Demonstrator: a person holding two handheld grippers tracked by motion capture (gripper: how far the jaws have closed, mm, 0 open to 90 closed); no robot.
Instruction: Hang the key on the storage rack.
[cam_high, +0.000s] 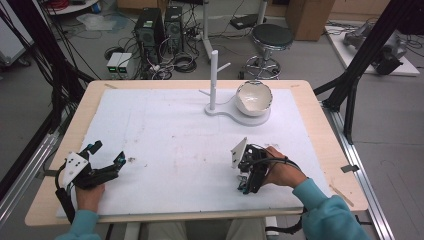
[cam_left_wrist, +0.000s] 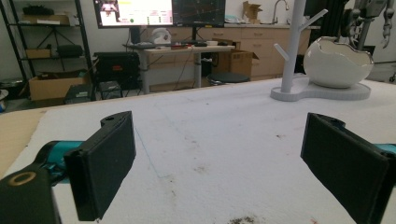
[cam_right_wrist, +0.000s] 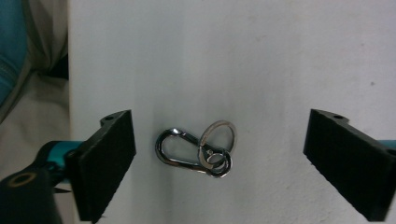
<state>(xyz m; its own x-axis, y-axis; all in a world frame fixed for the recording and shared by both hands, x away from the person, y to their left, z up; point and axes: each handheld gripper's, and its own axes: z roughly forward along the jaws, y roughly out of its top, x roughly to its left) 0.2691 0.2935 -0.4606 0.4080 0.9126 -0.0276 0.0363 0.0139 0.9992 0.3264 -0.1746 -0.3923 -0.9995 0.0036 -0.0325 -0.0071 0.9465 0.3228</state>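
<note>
Carabiner (cam_right_wrist: 180, 151) lay flat on the white foam mat (cam_right_wrist: 261, 60) near the mat's front edge, straight below the right gripper (cam_right_wrist: 219, 163); shiny metal, pear-shaped clip with a small ring and a larger thin split ring (cam_right_wrist: 218, 140) linked at one end; mat surface matte, lightly scuffed and speckled. Right gripper pointed down over it in the high view (cam_high: 245, 186), black flat-padded jaws wide apart, carabiner between them but untouched, gaps on both sides; nothing held. Left gripper (cam_left_wrist: 219, 163) sat low near the mat's left front corner (cam_high: 107, 159), jaws spread wide, empty, bare mat between the pads. White jewellery stand (cam_high: 214, 82), smooth post with stub branches on a rounded base, stood at the far side of the mat; glossy white cracked-egg-shaped bowl (cam_high: 254, 98) sat on that base beside the post, well apart from both grippers.
</note>
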